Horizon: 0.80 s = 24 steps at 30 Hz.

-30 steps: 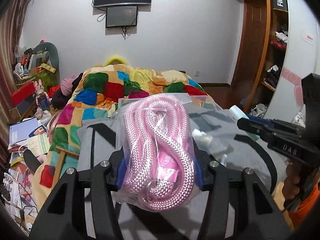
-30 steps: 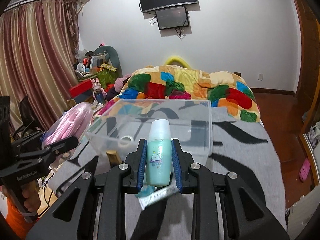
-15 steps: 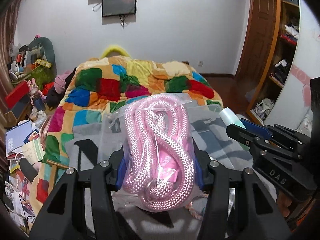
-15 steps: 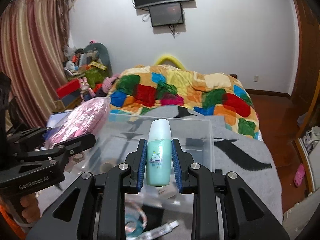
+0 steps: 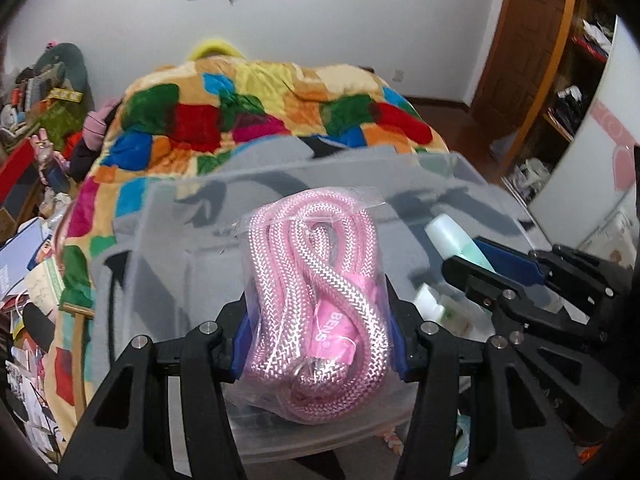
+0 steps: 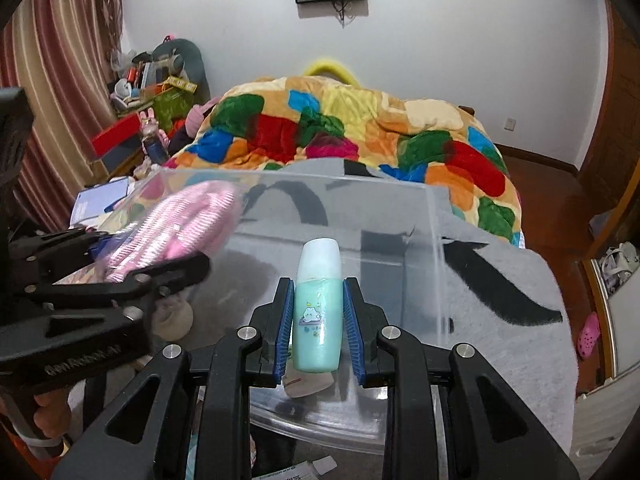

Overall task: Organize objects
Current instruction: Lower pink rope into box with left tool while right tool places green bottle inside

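Both tongs (image 5: 320, 340) (image 6: 318, 320) lowered; bin (image 6: 436, 240) contents blurred.

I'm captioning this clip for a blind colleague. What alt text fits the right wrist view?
The right gripper clamps an upright mint-green bottle over a clear plastic bin on a grey blanket. At left, the left gripper holds a bagged pink rope at the bin's edge; a patchwork quilt lies behind.

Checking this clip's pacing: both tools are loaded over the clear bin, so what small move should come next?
Probably lower and open the left tool: its bagged pink rope already hangs above the clear bin, while the right tool holds the green bottle alongside.
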{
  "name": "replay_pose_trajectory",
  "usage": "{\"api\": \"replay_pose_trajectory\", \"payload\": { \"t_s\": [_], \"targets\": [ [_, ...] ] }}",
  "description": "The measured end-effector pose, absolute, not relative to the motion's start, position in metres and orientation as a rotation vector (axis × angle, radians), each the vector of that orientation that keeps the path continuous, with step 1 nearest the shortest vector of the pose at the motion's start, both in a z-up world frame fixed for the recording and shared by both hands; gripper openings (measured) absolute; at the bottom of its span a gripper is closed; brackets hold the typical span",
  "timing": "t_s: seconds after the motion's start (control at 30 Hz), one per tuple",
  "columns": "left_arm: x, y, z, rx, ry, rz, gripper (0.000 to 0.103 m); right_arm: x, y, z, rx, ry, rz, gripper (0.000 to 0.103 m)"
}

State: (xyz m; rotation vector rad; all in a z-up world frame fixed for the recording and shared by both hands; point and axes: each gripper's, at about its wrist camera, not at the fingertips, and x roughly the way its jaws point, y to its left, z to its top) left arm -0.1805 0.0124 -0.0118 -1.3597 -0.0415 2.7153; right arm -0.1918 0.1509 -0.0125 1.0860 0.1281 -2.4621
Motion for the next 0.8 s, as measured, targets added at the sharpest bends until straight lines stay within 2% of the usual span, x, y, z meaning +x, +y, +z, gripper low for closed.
{"api": "replay_pose_trajectory", "payload": {
  "t_s": [0.27,0.33,0.47,0.53,0.7,0.8],
  "targets": [
    [-0.166,0.012,0.0,-1.32,-0.03,2.734,0.058,-0.179,0.148,-0.012,1.074,0.173,-2.439,0.023],
    [-0.161,0.009,0.008,-1.288,-0.036,2.749,0.067,-0.175,0.15,-0.008,1.057,0.176,-2.448,0.027],
    [-0.145,0.006,0.025,-1.219,0.008,2.803,0.075,-0.161,0.155,0.003,1.013,0.175,-2.442,0.031],
    [-0.134,0.005,0.033,-1.178,0.026,2.831,0.084,-0.153,0.157,0.009,0.982,0.191,-2.456,0.034],
    [-0.109,0.0,0.042,-1.11,0.054,2.889,0.093,-0.133,0.162,0.02,0.922,0.185,-2.456,0.043],
    [-0.096,-0.003,0.04,-1.098,0.059,2.902,0.094,-0.121,0.167,0.023,0.902,0.167,-2.451,0.045]
  ]
}}
